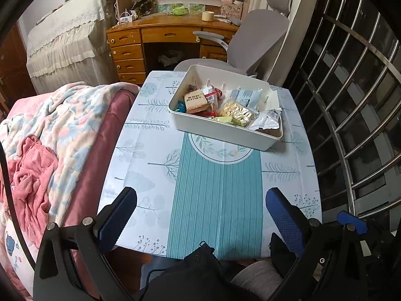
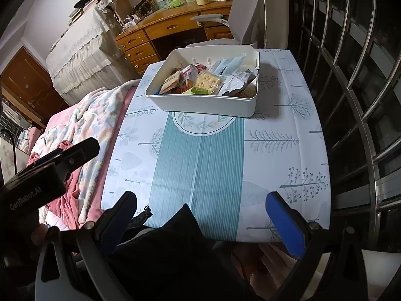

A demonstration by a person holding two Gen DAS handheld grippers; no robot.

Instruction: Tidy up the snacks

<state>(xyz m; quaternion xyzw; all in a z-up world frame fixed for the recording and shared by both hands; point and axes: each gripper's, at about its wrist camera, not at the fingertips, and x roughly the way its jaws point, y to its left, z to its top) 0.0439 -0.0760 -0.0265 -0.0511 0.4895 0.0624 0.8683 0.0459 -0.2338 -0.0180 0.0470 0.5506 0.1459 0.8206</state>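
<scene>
Left wrist view: left claw (image 1: 200, 215) gapes before snack-filled bin (image 1: 225, 131).

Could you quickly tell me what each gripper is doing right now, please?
Left gripper: open, holding nothing, above the near table edge.
Right gripper: open, holding nothing, short of the snack bin.
</scene>
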